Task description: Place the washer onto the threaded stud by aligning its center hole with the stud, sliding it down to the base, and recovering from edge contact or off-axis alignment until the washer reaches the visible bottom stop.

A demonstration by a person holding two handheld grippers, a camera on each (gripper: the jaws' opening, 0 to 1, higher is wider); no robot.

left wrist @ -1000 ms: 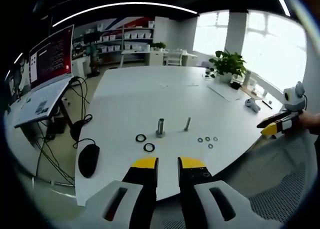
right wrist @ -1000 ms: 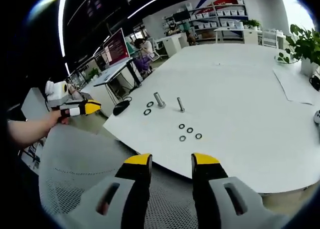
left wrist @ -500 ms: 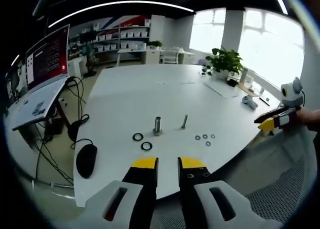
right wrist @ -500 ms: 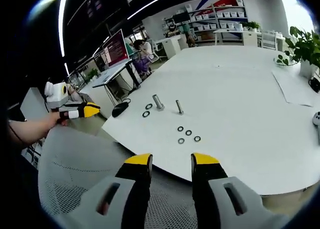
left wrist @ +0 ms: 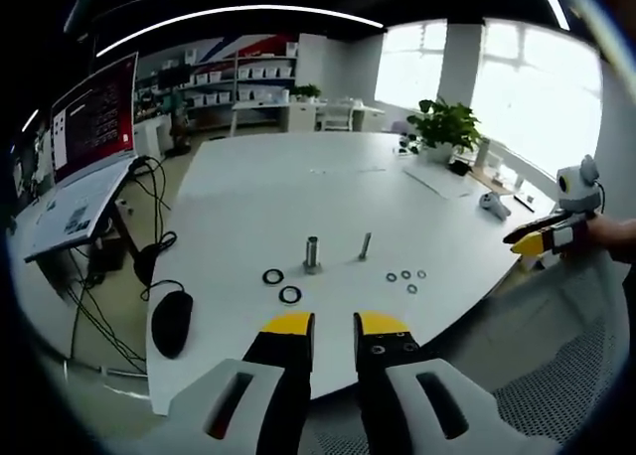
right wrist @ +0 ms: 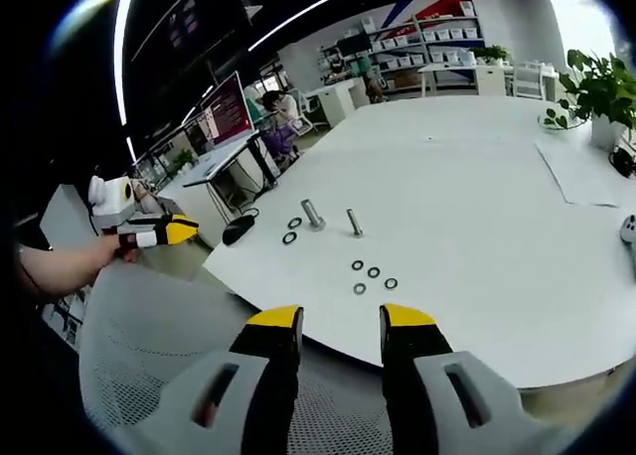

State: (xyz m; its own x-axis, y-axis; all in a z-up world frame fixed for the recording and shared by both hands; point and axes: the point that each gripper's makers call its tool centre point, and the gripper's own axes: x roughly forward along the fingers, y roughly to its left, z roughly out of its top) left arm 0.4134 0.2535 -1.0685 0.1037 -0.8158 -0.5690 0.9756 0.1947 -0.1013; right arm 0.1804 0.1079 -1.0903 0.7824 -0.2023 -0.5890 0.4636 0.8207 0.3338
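The white table (left wrist: 298, 187) carries everything, laid near its front edge within reach. Two studs stand upright: a thick one (left wrist: 312, 253) and a thin one (left wrist: 365, 245). Two large rings (left wrist: 281, 285) lie by the thick stud, four small washers (right wrist: 370, 274) near the thin one. Left gripper (left wrist: 333, 325) and right gripper (right wrist: 340, 319) hover short of the table, jaws parted, empty, probably before the first pick.

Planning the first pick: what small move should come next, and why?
Probably bring the right gripper forward toward the four small washers beside the thin stud. Its jaws stand open and empty, short of the table edge.
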